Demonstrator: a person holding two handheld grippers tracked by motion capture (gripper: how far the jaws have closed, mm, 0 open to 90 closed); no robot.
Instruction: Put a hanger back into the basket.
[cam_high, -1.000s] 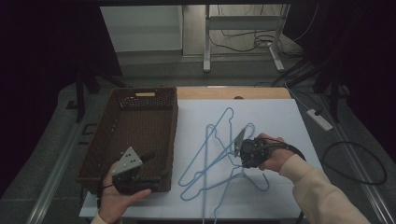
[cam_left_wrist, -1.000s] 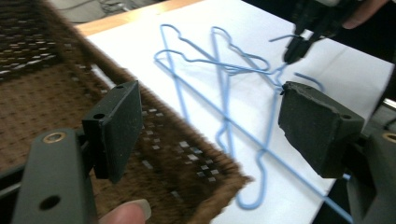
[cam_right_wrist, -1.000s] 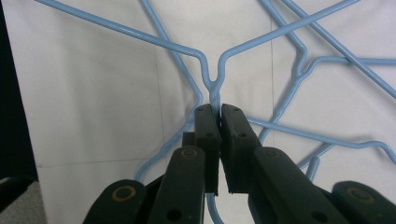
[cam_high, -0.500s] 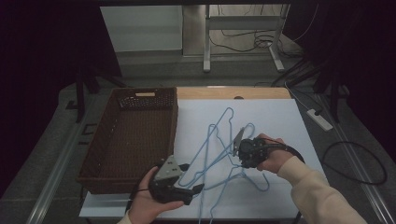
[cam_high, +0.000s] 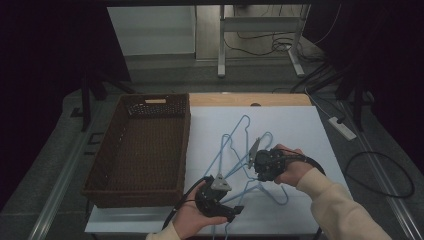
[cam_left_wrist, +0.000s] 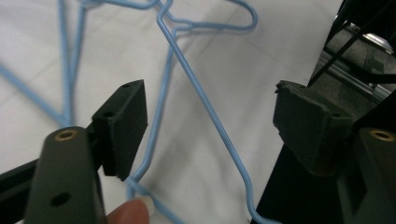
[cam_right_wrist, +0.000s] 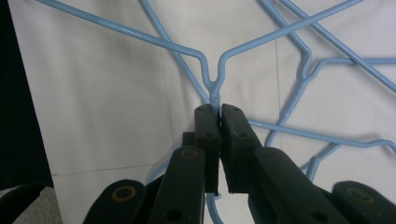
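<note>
1. Surrounding the scene, a dark room (cam_high: 45, 45) holds a pale panel and metal desk legs (cam_high: 222, 45) behind the work area, with loose cables (cam_high: 380, 175) and a power strip (cam_high: 342, 128) on the grey floor to the right.
2. Carrying the work, the counter (cam_high: 300, 125) is covered in smooth white sheeting, with a strip of bare wood along its far edge; the sheeting looks slick, so wire probably slides on it readily.
3. Occupying the counter's left side, a brown woven basket (cam_high: 142, 150) stands with nothing visible inside it.
4. Lying right of the basket, a tangle of light-blue wire hangers (cam_high: 235, 137) overlaps loosely at the counter's middle; they are judged light, thin, springy rather than rigid, smooth-coated and apt to snag on one another when lifted.
5. Gripping from the right, the right claw (cam_right_wrist: 215, 108) is pinched tight on one hanger's neck (cam_right_wrist: 214, 91), just below where the two shoulder wires meet; this twisted stem is judged the firmest place to hold, since a single wire may pivot between flat pads.
6. Approaching from the near edge, the left claw (cam_left_wrist: 210, 121) stands wide, its pads either side of a hanger's sloping wire (cam_left_wrist: 205, 102) without touching it; a fingertip (cam_left_wrist: 130, 212) shows at the frame's lower edge.
7. Judging the hold, a second pinch on that sloping wire would steady the hanger against swinging.
</note>
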